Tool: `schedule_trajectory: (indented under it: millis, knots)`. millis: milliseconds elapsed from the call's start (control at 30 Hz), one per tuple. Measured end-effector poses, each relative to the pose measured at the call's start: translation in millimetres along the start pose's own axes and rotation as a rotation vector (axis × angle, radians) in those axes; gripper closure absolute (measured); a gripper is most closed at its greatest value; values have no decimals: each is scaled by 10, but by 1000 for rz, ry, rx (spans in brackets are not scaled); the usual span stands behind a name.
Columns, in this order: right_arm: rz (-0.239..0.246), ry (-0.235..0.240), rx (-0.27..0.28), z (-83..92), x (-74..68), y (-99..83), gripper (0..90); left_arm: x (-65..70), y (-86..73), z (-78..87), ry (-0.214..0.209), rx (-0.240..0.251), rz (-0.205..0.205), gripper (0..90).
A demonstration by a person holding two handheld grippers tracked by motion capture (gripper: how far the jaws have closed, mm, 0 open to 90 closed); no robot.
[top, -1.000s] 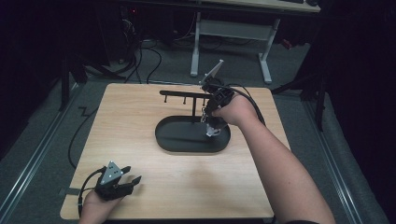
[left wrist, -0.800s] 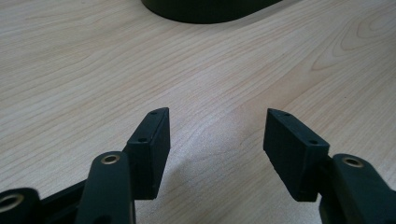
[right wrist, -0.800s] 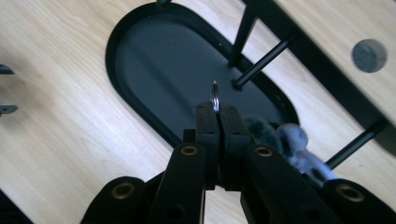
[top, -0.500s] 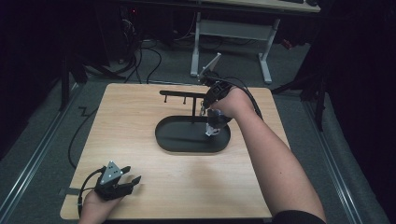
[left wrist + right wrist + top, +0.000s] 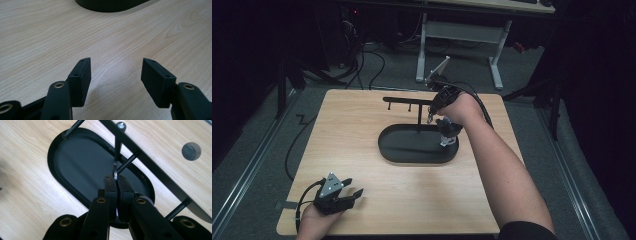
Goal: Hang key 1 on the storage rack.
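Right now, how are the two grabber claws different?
The left gripper has its jaws wide apart with nothing between them; the right gripper is pinched shut on a small metal ring. The left rests low at the table's near edge; the right is raised over the black tray. Both have black jaws.

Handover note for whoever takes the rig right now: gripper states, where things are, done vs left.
Right gripper: shut on a metal ring, held close to a peg of the black rack above the oval tray.
Left gripper: open, nothing between the jaws, low over the table at the near left corner.
Done: ring picked up.
Left: probably hang it on the peg, then release.
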State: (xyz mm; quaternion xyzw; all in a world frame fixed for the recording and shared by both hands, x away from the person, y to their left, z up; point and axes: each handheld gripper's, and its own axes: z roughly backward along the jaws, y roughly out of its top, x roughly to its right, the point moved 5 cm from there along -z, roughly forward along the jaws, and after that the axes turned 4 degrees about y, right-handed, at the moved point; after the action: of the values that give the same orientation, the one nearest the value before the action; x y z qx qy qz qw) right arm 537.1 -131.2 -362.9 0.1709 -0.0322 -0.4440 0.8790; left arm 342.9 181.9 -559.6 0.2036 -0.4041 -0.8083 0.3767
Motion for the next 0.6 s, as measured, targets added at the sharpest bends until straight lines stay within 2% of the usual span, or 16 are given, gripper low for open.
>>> schedule_trajectory:
  millis: [167,333,433,600]
  knots:
    - [-13,-22,23,-15,82,28,889,1,0,-3,0,3,2,418]
    - [-22,-34,29,-44,93,45,881,3,-2,-4,-3,0,0,418]
    - [-52,-28,56,-36,88,59,823,4,-3,-5,-4,-1,-1,418]
    - [-39,-31,71,-2,75,19,785,4,-7,-13,-4,-1,-2,418]
